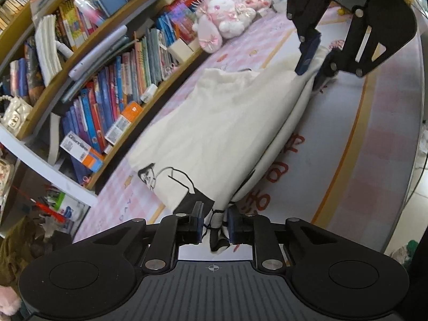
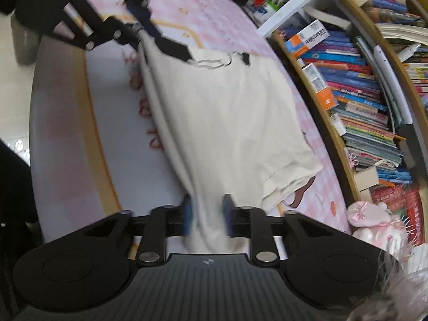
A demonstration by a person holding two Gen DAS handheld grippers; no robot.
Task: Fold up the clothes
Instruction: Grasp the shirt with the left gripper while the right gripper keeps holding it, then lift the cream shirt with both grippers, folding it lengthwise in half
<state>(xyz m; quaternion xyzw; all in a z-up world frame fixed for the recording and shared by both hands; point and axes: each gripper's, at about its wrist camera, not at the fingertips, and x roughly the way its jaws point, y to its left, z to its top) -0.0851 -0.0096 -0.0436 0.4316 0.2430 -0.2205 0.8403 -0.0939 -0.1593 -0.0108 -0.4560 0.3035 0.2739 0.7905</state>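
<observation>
A cream T-shirt [image 1: 214, 123] with a black print near one end is stretched lengthwise over the pink checked mat [image 1: 347, 139], with one long edge doubled over. My left gripper [image 1: 216, 223] is shut on the printed end, and bunched cloth shows between its blue pads. At the far end, my right gripper [image 1: 311, 62] pinches the other end. In the right wrist view the shirt [image 2: 227, 112] runs from my right gripper [image 2: 207, 218], shut on a gathered fold, up to my left gripper [image 2: 139, 30]. A short sleeve [image 2: 291, 179] lies flat to the right.
A crowded bookshelf [image 1: 101, 85] runs along the mat's far side, also seen as the bookshelf [image 2: 361, 93]. A pink and white plush toy [image 1: 224, 18] sits at the mat's end beside the shelf. Pale floor [image 2: 16, 123] lies beyond the mat's open edge.
</observation>
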